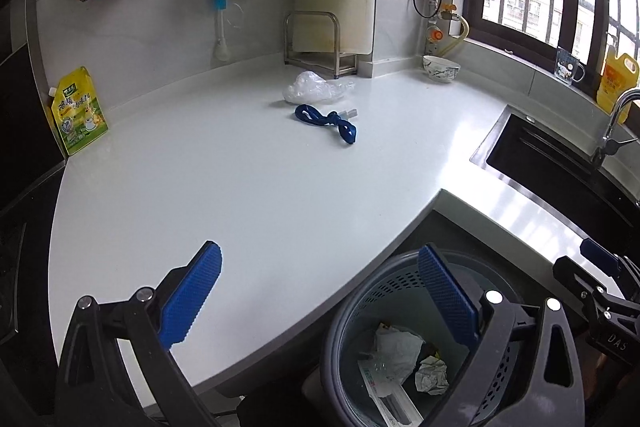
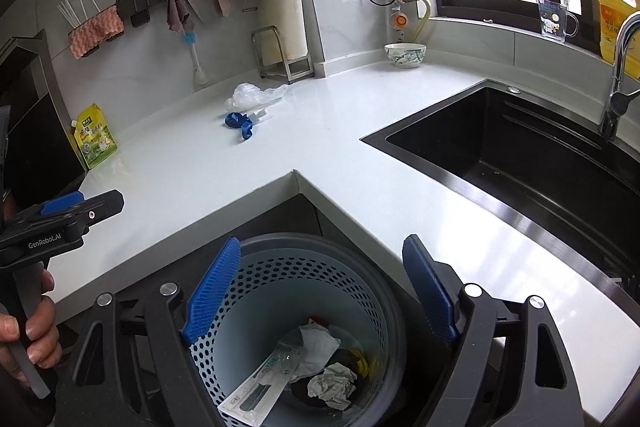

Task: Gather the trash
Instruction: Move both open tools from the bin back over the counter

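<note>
Both tongs hung over the inner corner of the white countertop (image 2: 360, 155), above the waste bin (image 2: 360, 267), a round grey basket with a perforated pale liner. The left gripper (image 1: 320, 297) stood wide, its blue ribbed pads (image 1: 192, 301) well apart, with nothing between them; one pad sat over the counter, the other over the bin rim. The right gripper (image 2: 322, 293) was also spread wide and empty, straddling the bin mouth. In the bin lay crumpled white paper (image 2: 332, 385), a flat printed carton (image 2: 260, 383) and something yellow, partly hidden. Trash not yet collected lay far across the counter, at about twelve o'clock from the left tongs and eleven o'clock from the right: a crinkled clear plastic bag (image 1: 316, 89), and just beside it, nearer the tongs, a twisted blue strap (image 1: 334, 123) with a small clear plastic piece at its end. Well apart from both, a glossy yellow-green spout pouch (image 1: 78, 111) stood at ten o'clock against the wall. A patterned ceramic bowl (image 2: 405, 54) sat at one o'clock near the window, a black sink (image 2: 520, 163) at two o'clock. A hand (image 2: 28, 331) gripped the left tool's handle.
</note>
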Demonstrator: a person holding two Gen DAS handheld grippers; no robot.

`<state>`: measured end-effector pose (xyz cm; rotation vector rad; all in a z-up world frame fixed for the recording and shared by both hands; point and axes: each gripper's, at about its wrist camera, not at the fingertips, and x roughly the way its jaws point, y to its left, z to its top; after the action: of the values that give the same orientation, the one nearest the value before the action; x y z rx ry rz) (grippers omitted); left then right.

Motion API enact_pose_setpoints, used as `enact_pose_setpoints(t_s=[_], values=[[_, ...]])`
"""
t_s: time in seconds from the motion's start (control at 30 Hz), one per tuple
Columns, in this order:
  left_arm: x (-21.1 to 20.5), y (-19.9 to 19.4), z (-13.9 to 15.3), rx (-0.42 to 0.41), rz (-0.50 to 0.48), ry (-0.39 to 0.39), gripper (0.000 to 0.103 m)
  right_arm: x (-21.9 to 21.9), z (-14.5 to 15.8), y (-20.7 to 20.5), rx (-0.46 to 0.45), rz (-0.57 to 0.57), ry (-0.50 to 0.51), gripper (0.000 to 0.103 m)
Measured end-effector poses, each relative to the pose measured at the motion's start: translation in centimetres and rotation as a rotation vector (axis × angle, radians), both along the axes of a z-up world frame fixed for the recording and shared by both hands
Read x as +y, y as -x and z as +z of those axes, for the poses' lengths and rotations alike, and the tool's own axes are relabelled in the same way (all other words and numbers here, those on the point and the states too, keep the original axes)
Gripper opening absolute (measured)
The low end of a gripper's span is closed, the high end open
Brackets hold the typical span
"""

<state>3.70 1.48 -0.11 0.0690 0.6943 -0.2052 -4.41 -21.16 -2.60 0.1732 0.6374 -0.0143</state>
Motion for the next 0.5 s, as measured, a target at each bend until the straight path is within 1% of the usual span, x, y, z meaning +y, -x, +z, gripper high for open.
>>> enact_pose_setpoints(t_s=[0.1,0.17,0.23,0.4,0.5], values=[[0.4,-1.3,0.5,-0.011,0.025,-0.004,0.096,0.5,0.6,-1.6,-0.022,-0.006,0.033,0.080],[0.7,-2.2,1.0,-0.027,0.049,-0.012,0.096,1.0,1.0,-2.9,-0.043,-0.003,0.056,0.085],[1.3,-3.0,1.5,-0.049,0.074,-0.021,0.096,1.4,1.4,-4.3,-0.068,0.015,0.072,0.086],[2.7,-5.6,2.1,-0.068,0.135,-0.039,0.096,2.2,2.5,-9.0,-0.080,0.091,0.046,0.086],[3.3,-7.5,2.3,-0.074,0.171,-0.050,0.096,2.6,2.9,-12.5,-0.069,0.129,0.055,0.087]])
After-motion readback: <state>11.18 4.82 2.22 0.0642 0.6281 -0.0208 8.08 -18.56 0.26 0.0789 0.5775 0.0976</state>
